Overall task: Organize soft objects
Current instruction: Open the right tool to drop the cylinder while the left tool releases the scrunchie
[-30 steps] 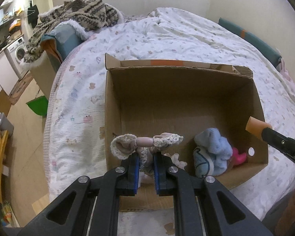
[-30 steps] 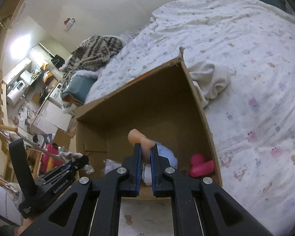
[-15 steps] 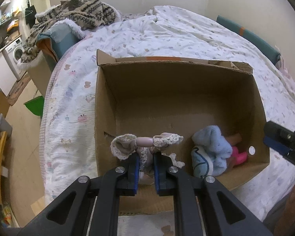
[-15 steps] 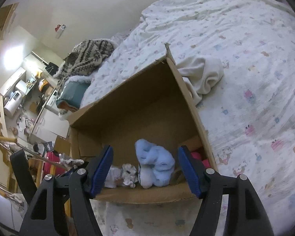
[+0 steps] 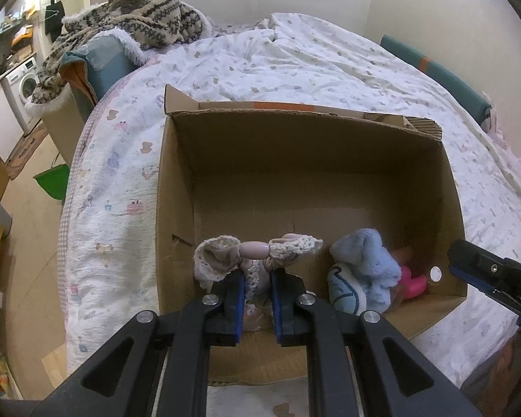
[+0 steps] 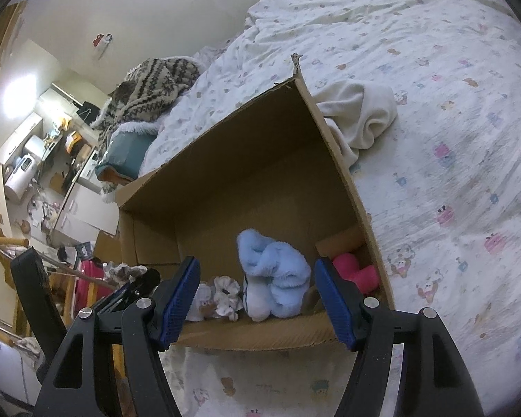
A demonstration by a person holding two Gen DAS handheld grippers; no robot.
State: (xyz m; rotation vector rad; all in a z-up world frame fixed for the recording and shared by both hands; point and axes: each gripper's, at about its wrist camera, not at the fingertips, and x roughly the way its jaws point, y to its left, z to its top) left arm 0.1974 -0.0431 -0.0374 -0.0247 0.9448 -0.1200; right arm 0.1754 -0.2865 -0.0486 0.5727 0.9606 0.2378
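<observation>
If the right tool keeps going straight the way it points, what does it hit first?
Most likely the blue plush in the box, which sits centred between the right tool's open jaws just past the near wall; depth is hard to judge.

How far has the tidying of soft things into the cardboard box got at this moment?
Done: a fluffy light-blue plush toy, a pink toy and a small white frilly cloth piece lie in the brown cardboard box. The right gripper stands open and empty. In hand: the left gripper is shut on a small doll in cream crochet clothes, above the box's near edge. Left: a cream cloth on the patterned bedspread.
</observation>
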